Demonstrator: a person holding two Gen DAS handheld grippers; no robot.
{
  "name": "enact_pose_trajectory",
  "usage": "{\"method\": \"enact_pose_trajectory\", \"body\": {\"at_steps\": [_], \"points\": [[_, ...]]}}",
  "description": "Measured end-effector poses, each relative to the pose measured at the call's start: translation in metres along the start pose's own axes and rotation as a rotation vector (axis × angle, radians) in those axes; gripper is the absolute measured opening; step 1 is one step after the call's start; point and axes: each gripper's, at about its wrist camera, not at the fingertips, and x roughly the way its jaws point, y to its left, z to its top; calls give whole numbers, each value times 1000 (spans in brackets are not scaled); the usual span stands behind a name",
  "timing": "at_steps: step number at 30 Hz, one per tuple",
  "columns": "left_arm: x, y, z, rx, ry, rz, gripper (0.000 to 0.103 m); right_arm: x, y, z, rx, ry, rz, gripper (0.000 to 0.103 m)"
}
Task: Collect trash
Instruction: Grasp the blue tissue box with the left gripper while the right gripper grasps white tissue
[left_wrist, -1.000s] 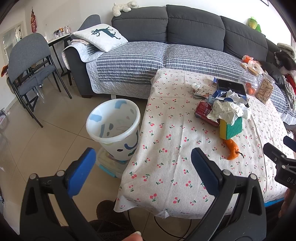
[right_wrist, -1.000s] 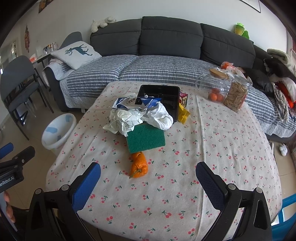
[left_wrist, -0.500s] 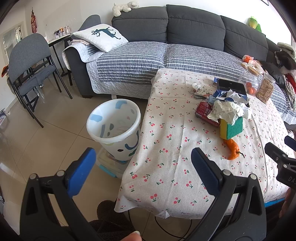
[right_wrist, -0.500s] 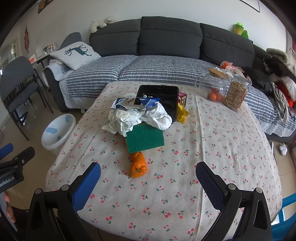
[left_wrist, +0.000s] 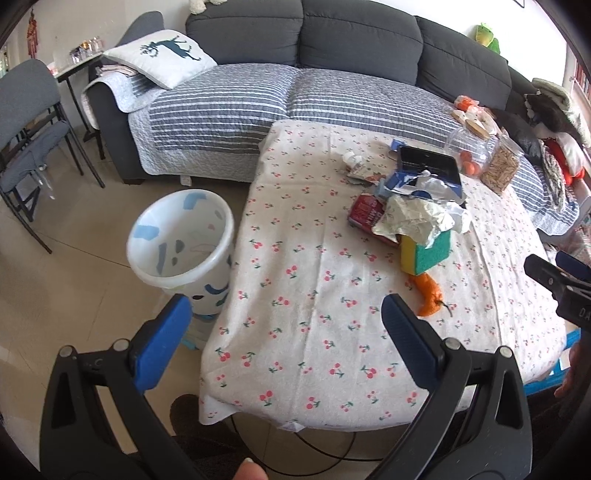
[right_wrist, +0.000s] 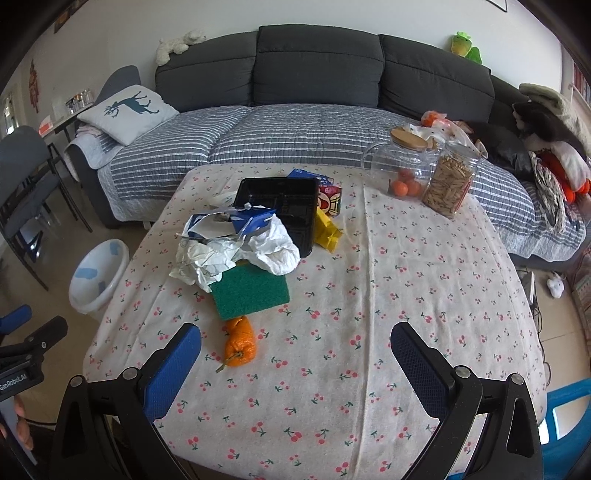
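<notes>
A heap of trash lies mid-table: crumpled white paper, a green and yellow sponge, an orange peel, a black tray, torn blue packaging and a red packet. A white bin with blue patches stands on the floor left of the table. My left gripper is open over the table's near left corner. Open too, my right gripper hovers above the near edge, short of the peel.
The cherry-print tablecloth covers the table. Two glass jars stand at its far right. A grey sofa with a striped cover runs behind. Folding chairs stand at the far left. A blue stool sits at the right.
Both grippers have crept slightly forward towards the table. Nothing on the table has moved, and both stay open.
</notes>
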Motion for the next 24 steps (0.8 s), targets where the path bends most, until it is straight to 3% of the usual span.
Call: {"method": "enact_pose_trajectory", "body": {"at_steps": [7,12,13,17,24], "points": [[30,-38,39,46,73,-127,102,20,-40,36,22,74,-4,103],[57,-67,77,51,155,-257,102,43,-78,36,95,87,-5,103],[62,-74,85,67,162,-253,102,50,-86,33,115,103,-4,103],[92,-91,106,115,209,-256,89,69,-111,30,159,159,18,103],[129,-94,112,48,279,-357,58,74,-128,36,155,154,21,103]]}}
